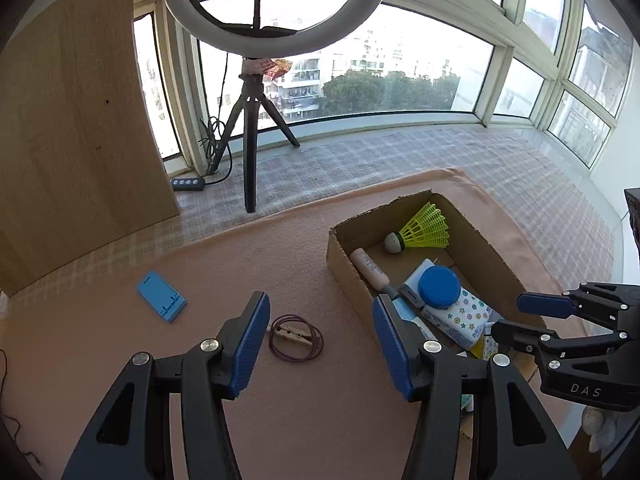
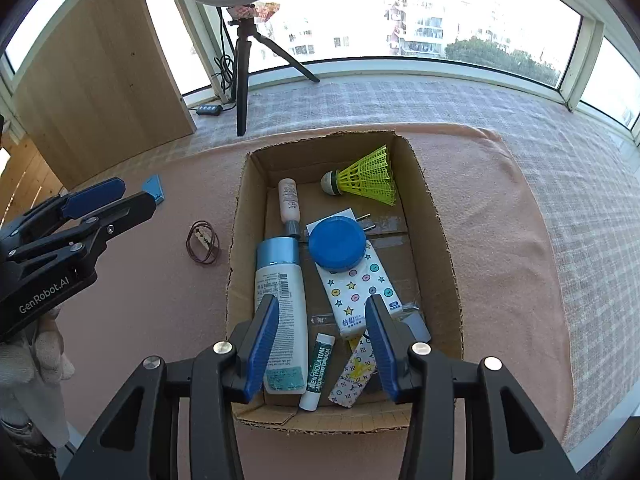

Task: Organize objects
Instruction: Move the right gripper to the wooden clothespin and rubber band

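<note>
A cardboard box (image 2: 438,240) (image 1: 344,256) on a pink cloth holds a yellow shuttlecock (image 2: 370,178) (image 1: 424,230), a beige tube (image 2: 289,202), a white lotion bottle (image 2: 280,300), a blue-lidded jar (image 2: 337,243) (image 1: 439,288), a patterned tissue pack (image 2: 360,292), a lip balm (image 2: 318,368) and more. On the cloth left of the box lie a wooden clothespin with a brown hair band (image 1: 294,336) (image 2: 203,242) and a blue phone stand (image 1: 161,296). My left gripper (image 1: 320,344) is open, empty, over the cloth just right of the clothespin. My right gripper (image 2: 322,344) is open, empty, above the box's near end.
A ring light on a tripod (image 1: 250,120) stands at the back by the window, with a cable remote (image 1: 188,183) beside it. A wooden panel (image 1: 76,140) stands at the left. A checked cloth (image 1: 400,156) covers the ledge beyond the pink cloth.
</note>
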`<state>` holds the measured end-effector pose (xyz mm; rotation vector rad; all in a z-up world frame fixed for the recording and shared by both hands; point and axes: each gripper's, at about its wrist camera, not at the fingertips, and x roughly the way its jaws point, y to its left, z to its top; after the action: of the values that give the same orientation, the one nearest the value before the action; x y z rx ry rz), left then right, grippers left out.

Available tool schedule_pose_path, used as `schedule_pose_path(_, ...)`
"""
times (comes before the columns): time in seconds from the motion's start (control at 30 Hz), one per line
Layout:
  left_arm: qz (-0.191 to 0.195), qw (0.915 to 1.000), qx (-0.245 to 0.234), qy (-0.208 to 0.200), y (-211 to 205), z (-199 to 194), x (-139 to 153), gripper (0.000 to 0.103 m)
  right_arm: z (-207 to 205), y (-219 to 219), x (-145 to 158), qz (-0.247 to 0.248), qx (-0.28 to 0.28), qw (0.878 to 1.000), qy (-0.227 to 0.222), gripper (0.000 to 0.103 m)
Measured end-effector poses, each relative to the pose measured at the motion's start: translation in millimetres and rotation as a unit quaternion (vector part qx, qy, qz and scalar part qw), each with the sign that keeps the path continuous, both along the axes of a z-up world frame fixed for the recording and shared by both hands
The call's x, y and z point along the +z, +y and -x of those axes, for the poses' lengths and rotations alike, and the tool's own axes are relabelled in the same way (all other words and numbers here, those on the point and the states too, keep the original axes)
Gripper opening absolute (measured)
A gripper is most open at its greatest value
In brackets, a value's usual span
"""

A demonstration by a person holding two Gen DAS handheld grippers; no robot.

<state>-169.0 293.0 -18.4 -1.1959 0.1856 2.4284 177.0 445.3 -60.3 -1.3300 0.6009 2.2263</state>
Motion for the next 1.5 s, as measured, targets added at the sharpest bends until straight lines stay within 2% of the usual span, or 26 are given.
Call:
schedule_pose_path(0.37,0.011,0.9992,0.021,-0.032,-76.6,-0.6,-36.2,0.057,32.5,-40.6,1.8,0.004,0.01,1.0,0.02,0.041)
schedule_pose_path(0.63,0.009,0.996,0.053,-0.072,-151.2,23.4,-68.9,0.057,60.1,-64.4,-0.1,0.028,0.02,0.999,0.036,0.041)
schedule_pose_path(0.9,0.011,0.9937,0.079,-0.079,-205.8,50.8,-74.7,0.057,95.2,-75.6,-5.5,0.055,0.03,0.997,0.046,0.041)
schedule_pose_path(1.17,0.012,0.9946,0.07,-0.076,-215.7,76.0,-75.5,0.057,144.2,-68.6,-17.8,0.101,0.036,0.994,0.037,0.041)
schedule_pose_path(1.37,0.003,0.9951,0.059,-0.079,-208.4,85.2,-80.6,0.057,177.5,-56.4,-38.8,0.101,0.029,0.994,-0.003,0.041)
schedule_pose_path(1.5,0.003,0.9953,0.055,-0.08,-204.7,87.9,-82.8,0.057,187.0,-47.1,-51.7,0.076,0.027,0.996,-0.035,0.041)
